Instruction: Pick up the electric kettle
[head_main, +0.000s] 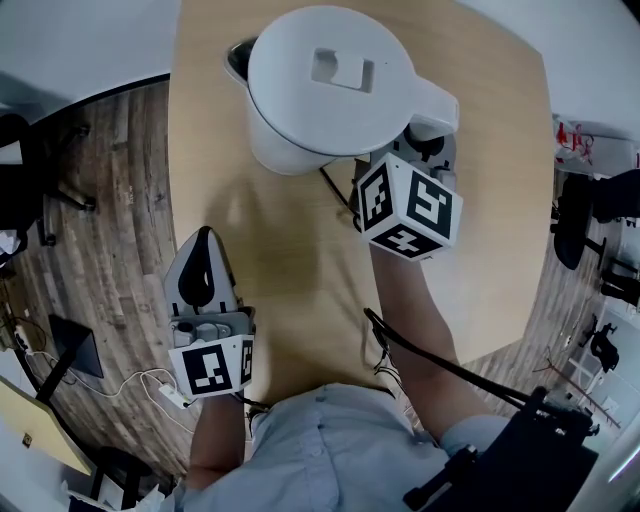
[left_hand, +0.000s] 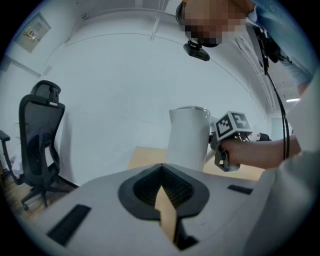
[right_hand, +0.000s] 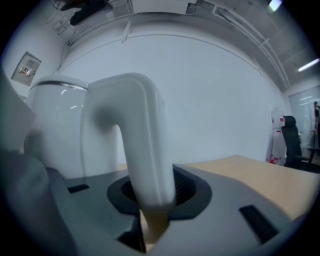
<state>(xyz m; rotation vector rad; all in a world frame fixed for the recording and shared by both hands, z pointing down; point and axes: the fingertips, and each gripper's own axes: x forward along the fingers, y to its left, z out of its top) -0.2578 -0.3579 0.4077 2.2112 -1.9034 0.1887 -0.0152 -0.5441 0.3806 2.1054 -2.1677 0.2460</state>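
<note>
The white electric kettle (head_main: 330, 80) stands tall at the far middle of the round wooden table (head_main: 500, 200), lid towards me, its handle (head_main: 435, 105) pointing right. My right gripper (head_main: 420, 145) is at that handle. In the right gripper view the handle (right_hand: 145, 150) runs down between the dark pads, and the right gripper (right_hand: 152, 200) is shut on it, the kettle body (right_hand: 55, 130) just to the left. My left gripper (head_main: 205, 245) is at the table's near left, jaws together and holding nothing. From the left gripper (left_hand: 162, 200) the kettle (left_hand: 189, 135) shows ahead.
A dark part (head_main: 238, 58) peeks out from behind the kettle's far left. A thin black cord (head_main: 335, 185) lies on the table below the kettle. A black office chair (left_hand: 40, 145) stands left of the table; more chairs (head_main: 580, 220) and floor cables (head_main: 140, 385) lie around.
</note>
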